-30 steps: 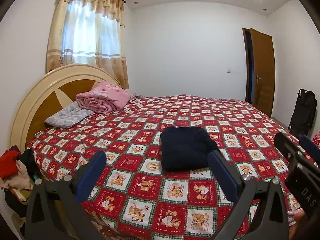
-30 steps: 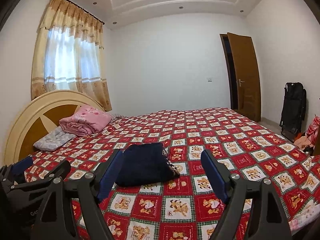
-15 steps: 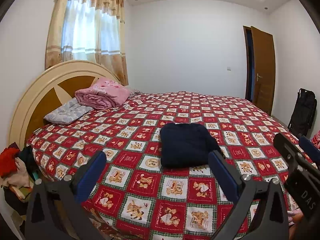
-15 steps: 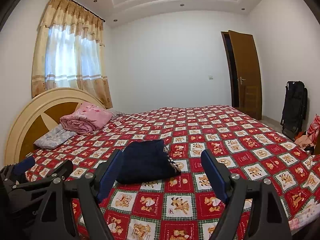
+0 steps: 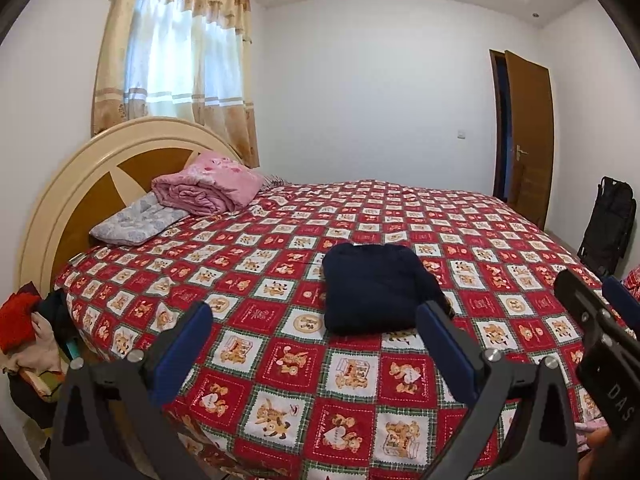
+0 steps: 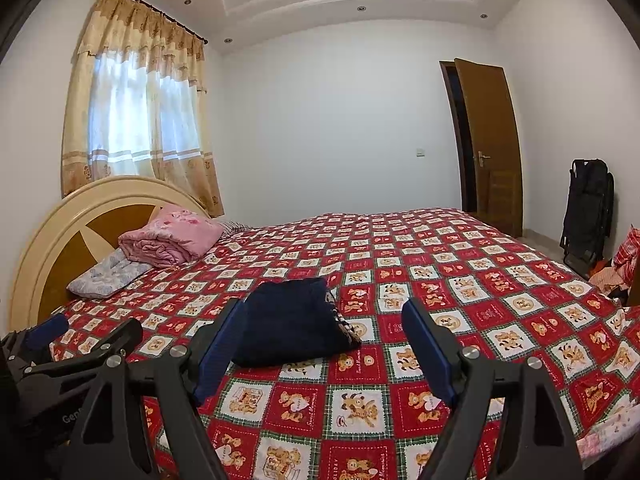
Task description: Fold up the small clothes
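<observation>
A folded dark navy knitted garment (image 5: 372,288) lies flat on the red checked bedspread with teddy-bear squares (image 5: 280,360), about midway across the near part of the bed. Nothing touches it.

The left gripper (image 5: 314,324), black-framed with blue pads, is held low over the near edge of the bed, pointing slightly downward across the spread. Its jaws stand wide apart and empty; the right blue pad (image 5: 444,340) overlaps the garment's near right corner in this view, but whether it touches the cloth cannot be told. The left pad sits well to the left of the garment, over bare bedspread.

The right gripper (image 6: 320,328) is held just beside it on the right, at much the same height and almost level. Its jaws also gape wide with nothing between them, and the garment (image 6: 292,324) lies just beyond its left pad. In the right wrist view the left gripper's frame shows at the near left edge.

Far left, a rolled pink blanket (image 5: 204,188) rests on a pale grey floral pillow (image 5: 136,220) against the rounded cream and brown headboard (image 5: 76,184). A heap of red and mixed clothes (image 5: 24,336) sits beside the bed at near left.
</observation>
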`<move>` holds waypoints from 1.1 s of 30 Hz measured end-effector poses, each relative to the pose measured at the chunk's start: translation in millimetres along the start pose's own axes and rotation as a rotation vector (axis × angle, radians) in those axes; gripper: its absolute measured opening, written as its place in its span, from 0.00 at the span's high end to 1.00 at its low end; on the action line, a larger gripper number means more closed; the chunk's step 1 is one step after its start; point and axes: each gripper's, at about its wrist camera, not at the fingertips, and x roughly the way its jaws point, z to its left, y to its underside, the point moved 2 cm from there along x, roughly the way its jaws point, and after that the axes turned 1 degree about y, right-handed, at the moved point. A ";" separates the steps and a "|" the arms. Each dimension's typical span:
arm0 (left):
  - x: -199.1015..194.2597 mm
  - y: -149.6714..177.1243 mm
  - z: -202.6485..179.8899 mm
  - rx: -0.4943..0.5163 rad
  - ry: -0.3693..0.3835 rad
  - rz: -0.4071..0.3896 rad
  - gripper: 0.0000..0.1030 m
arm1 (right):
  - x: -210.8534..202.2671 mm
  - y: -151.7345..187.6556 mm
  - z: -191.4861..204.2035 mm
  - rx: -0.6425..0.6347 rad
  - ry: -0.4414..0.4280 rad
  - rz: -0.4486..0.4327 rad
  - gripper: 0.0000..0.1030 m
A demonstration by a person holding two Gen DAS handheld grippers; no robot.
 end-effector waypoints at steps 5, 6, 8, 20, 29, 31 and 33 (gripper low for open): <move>3.6 -2.5 -1.3 0.017 -0.030 0.001 0.00 | 0.3 0.4 -0.2 -0.002 0.000 0.001 0.21; 4.7 -3.7 -1.8 0.023 -0.037 0.001 0.00 | 0.5 0.3 -0.3 -0.002 0.001 0.002 0.21; 7.0 -5.3 -2.3 0.029 -0.043 0.003 0.00 | 1.8 2.1 1.1 0.000 0.002 0.007 0.21; 17.2 -10.6 -10.3 0.054 -0.060 0.010 0.00 | 4.3 6.8 0.7 0.034 0.019 0.015 0.21; 18.0 -13.0 -11.1 0.027 0.011 0.022 0.00 | 4.2 7.1 0.5 0.039 0.020 0.015 0.21; 19.2 -13.4 -10.5 0.012 0.042 0.035 0.00 | 4.4 6.6 -0.5 0.039 0.020 0.015 0.21; 19.1 -13.5 -11.2 0.012 0.040 0.034 0.00 | 4.4 6.7 -0.2 0.040 0.021 0.017 0.21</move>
